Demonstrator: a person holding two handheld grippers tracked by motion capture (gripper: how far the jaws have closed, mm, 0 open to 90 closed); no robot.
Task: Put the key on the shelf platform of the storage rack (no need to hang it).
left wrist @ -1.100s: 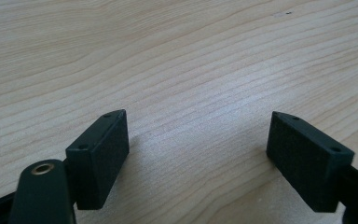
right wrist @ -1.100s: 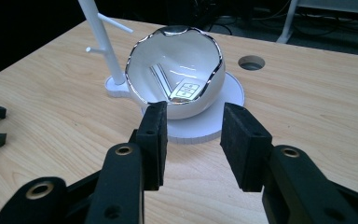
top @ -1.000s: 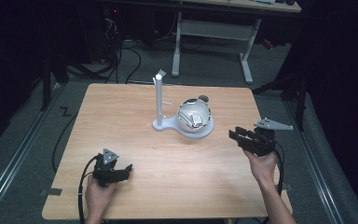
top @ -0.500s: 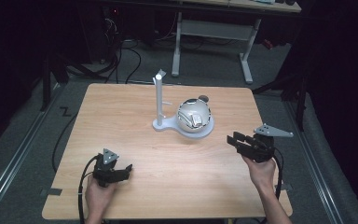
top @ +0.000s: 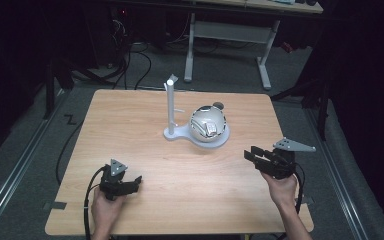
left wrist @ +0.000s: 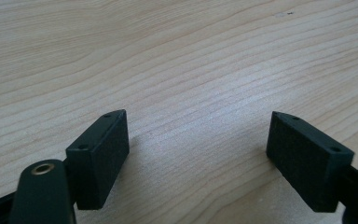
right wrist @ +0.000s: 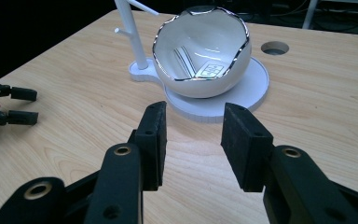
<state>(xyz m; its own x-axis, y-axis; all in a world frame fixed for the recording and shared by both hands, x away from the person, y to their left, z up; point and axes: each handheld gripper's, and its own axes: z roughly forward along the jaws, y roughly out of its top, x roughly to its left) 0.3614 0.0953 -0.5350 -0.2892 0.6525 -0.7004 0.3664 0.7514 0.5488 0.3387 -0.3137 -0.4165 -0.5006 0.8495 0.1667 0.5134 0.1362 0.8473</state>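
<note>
One wooden bench (top: 145,125) is seen, bearing one white stand (top: 172,131) with an upright post, and one white silver-rimmed bowl (top: 207,123) seated on the stand's round base near the bench's middle. A printed patch inside the bowl cannot be read. Two grippers are counted. The right gripper (right wrist: 192,142), at four o'clock of the bowl, is spread partway, nothing held. The left gripper (left wrist: 196,154), at seven o'clock, is spread wide, empty, over bare wood.

Your high view looks forward and down over the whole table (top: 145,115). Your left gripper view sits very close to bare wood, angled down. Your right gripper view looks low across the table toward the bowl (right wrist: 200,51), shared with the high view.
</note>
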